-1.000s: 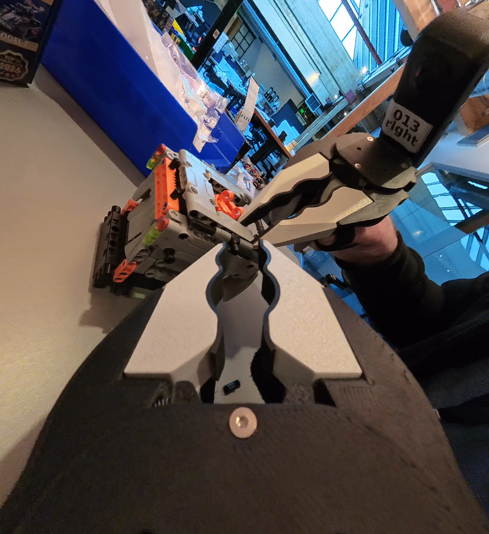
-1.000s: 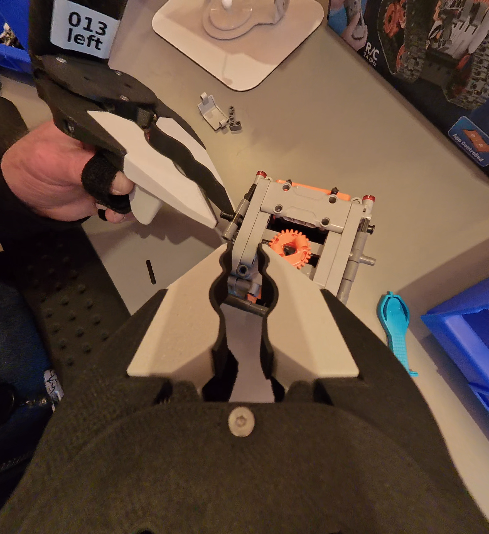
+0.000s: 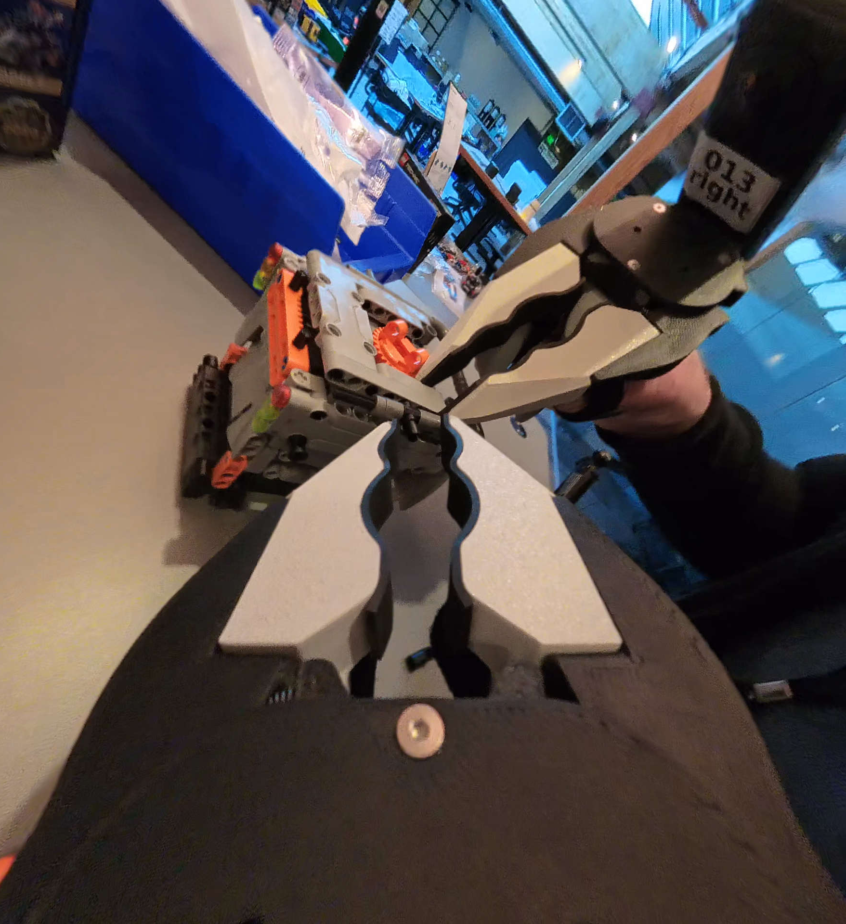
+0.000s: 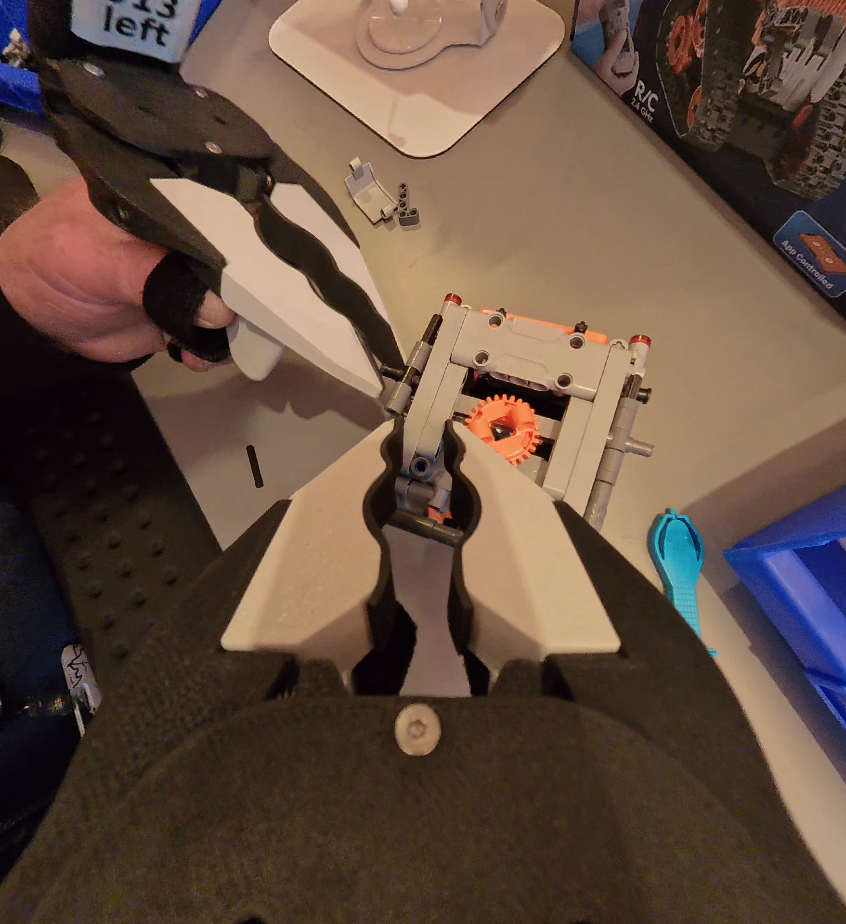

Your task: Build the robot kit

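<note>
Grey tabletop [image 4: 536, 240], blue bin [image 4: 821, 590] beside brick model [image 4: 526, 400] pinched between both narrowly parted grippers — left [image 3: 418, 425], right [image 4: 423, 430].

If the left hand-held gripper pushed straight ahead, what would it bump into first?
Almost at once, the grey and orange toy-brick model: the left hand-held gripper already has its tips around a small black pin on the model's near corner. Exact contact is hard to judge.

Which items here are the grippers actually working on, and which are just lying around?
In use:
- brick model, clamped by right gripper
- black pin on the model's corner, at left gripper tips

Lying about:
- teal tool
- loose grey pieces
- black axle
- blue bin
- printed box
- beige pad
</note>
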A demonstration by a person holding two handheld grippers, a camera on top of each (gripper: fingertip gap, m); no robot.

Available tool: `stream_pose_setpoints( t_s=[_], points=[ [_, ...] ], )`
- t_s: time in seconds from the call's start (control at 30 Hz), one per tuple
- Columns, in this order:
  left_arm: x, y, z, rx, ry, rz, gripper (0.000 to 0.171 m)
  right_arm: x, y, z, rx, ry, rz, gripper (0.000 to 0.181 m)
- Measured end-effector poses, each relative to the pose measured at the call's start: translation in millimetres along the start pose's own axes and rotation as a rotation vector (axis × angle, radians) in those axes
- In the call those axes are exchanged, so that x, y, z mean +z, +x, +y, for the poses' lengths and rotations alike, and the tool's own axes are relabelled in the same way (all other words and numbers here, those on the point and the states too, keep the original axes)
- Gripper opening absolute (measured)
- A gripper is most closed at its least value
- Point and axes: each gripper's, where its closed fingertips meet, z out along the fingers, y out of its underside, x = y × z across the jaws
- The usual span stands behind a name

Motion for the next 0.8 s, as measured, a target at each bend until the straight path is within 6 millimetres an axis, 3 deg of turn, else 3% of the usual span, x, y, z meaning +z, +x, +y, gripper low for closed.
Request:
stream_pose_setpoints(
  t_s=[0.13, 0.23, 0.43, 0.8],
  points=[
    [1.8, 1.1, -1.7, -0.106, 0.042, 0.006, 0.016, -0.2, 0.4, 0.0, 0.003, 0.004, 0.001, 0.013],
    [1.5, -3.2, -2.1, -0.183, 0.069, 0.017, 0.007, 0.1, -0.2, 0.2, -0.003, 0.002, 0.008, 0.013],
    [3.6, -4.3, -4.2, -0.190, 0.098, -0.031, 0.006, -0.3, 1.4, 0.4, -0.004, 0.007, 0.016, 0.013],
    [5.7, -4.2, -3.5, 0.165, 0.037, -0.125, 0.006, -0.7, 2.7, 1.2, -0.015, 0.006, 0.013, 0.013]
  ],
)
